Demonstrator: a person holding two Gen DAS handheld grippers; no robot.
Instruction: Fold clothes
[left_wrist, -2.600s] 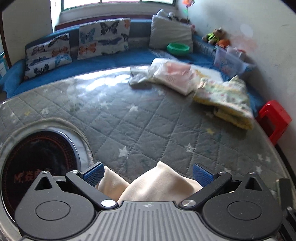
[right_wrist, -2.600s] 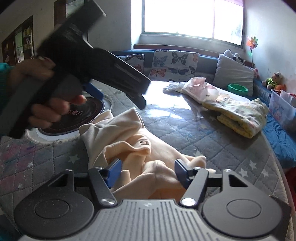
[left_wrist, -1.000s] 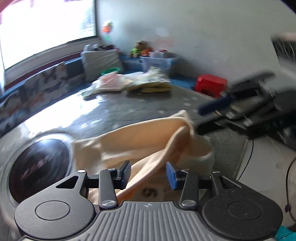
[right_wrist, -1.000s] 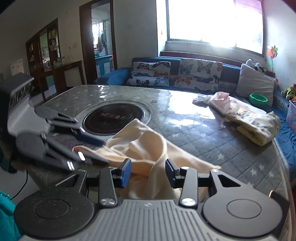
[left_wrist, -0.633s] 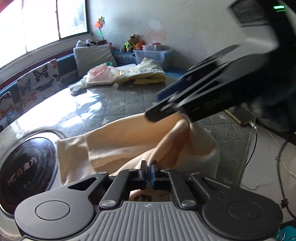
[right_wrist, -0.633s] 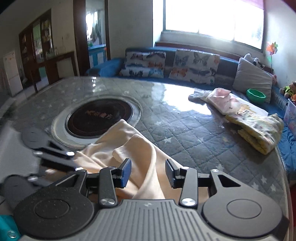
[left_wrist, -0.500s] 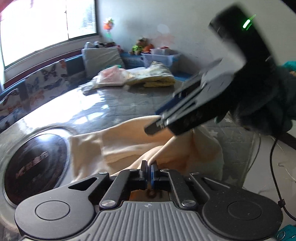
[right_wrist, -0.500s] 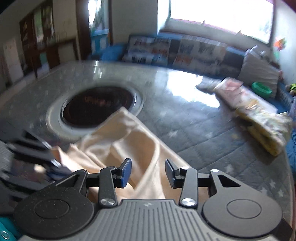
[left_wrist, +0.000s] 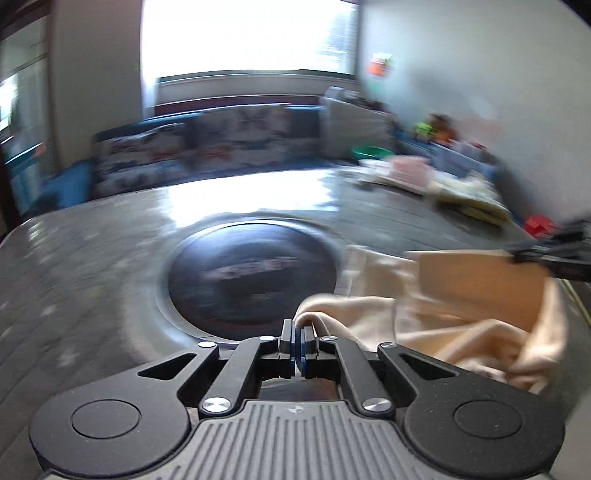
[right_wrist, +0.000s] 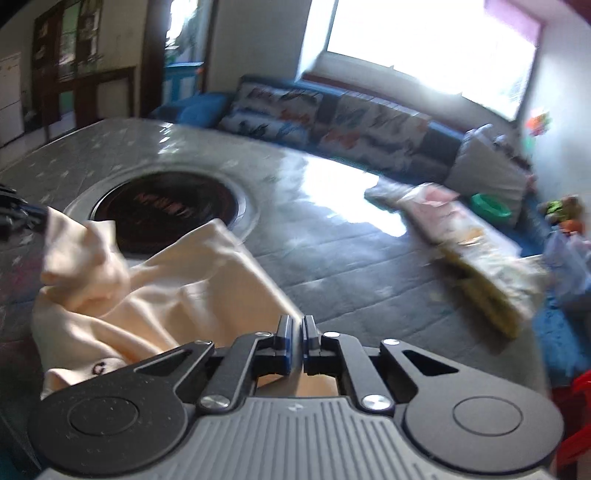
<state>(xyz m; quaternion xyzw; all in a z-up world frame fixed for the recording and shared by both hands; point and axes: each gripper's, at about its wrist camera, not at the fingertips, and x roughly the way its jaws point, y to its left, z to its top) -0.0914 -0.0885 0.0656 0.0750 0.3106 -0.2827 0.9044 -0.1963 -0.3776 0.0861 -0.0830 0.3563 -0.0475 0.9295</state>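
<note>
Cloth (left_wrist: 461, 291) hangs stretched between your two grippers above the near edge of the tabletop (left_wrist: 92, 236): your left gripper (left_wrist: 298, 334) is clenched on one bunched corner and your right gripper (right_wrist: 294, 332) is clenched on the opposite edge, so its long axis runs straight from one to the other. Your left view shows the garment sagging off to the right toward the other gripper, while your right view alone shows a small dark mark (right_wrist: 99, 368) on the slack lower fold and the folded pile (right_wrist: 480, 254) far across the tabletop.
</note>
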